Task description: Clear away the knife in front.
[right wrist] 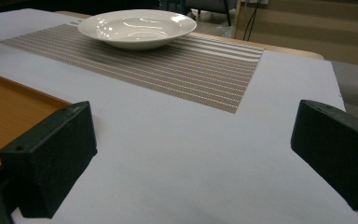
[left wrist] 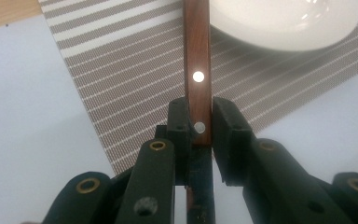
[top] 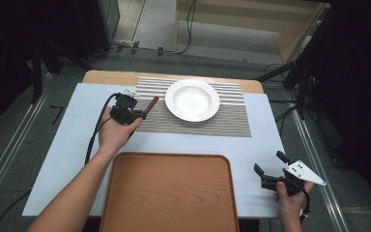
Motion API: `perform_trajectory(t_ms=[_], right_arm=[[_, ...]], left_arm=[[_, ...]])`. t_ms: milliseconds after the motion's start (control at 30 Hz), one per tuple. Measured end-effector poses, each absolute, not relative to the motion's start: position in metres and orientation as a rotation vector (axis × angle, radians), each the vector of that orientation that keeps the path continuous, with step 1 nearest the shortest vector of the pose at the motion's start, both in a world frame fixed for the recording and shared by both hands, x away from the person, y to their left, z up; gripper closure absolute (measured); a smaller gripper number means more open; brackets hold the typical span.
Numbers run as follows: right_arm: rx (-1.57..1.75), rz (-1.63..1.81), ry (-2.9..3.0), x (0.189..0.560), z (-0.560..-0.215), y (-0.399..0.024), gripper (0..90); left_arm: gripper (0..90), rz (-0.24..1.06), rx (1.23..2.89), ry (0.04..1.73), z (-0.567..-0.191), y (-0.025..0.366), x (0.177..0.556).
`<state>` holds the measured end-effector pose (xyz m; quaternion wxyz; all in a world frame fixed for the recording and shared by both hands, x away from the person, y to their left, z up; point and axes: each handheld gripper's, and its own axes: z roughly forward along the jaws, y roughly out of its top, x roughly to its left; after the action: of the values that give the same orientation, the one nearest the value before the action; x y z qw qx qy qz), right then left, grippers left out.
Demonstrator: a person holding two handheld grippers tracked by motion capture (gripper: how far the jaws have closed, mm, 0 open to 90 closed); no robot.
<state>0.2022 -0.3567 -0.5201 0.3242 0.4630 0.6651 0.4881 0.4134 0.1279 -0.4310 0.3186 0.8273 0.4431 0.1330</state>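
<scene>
The wooden handle (left wrist: 197,60) of a utensil, working end hidden, is pinched near its butt between the left gripper's (left wrist: 196,122) jaws, over the mat's (top: 222,120) left edge just left of the bowl (top: 192,99). The right gripper (top: 266,168) rests spread and empty, near right beside the tray (top: 169,193). Judgement: lower the handle level onto the mat, parallel to the bowl, before releasing; the end-grip invites droop.

Even overhead light, dark surroundings

A white bowl (top: 192,99) sits on a striped placemat (top: 222,118) on the white-covered counter (top: 67,145). Nearer, a brown wooden tray (top: 169,193) lies empty. Black cables (top: 189,24) trail across the floor (top: 9,135) beyond.
</scene>
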Motion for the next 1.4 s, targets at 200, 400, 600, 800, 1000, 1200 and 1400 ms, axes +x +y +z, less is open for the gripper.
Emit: perform_trajectory(t_ms=[200,400,600,800,1000,1200,1400], right_arm=[[1.215,1.280,1.743,0.202,-0.520,-0.357,0.0],[1.214,1.280,1.743,0.202,-0.520,-0.356,0.0],[1.215,1.278,1.744,0.202,-0.520,-0.356,0.0],[1.216,1.278,1.743,0.202,-0.520,-0.356,0.0],[1.214,1.279,1.744,0.202,-0.520,-0.356,0.0],[1.215,1.278,1.743,0.202,-0.520,-0.356,0.0],[1.212,1.275,1.746,0.202,-0.520,-0.356,0.0]], left_arm=[[76.6,0.333,2.161,1.154,-0.432,0.134,0.399],[76.6,0.341,2.167,1.129,-0.432,0.136,0.383],[76.6,0.348,2.169,1.120,-0.436,0.141,0.366],[76.6,0.367,2.154,1.109,-0.434,0.143,0.350],[76.6,0.339,2.140,1.105,-0.435,0.147,0.336],[76.6,0.320,2.120,1.105,-0.437,0.151,0.319],[76.6,0.315,2.113,1.100,-0.439,0.153,0.302]])
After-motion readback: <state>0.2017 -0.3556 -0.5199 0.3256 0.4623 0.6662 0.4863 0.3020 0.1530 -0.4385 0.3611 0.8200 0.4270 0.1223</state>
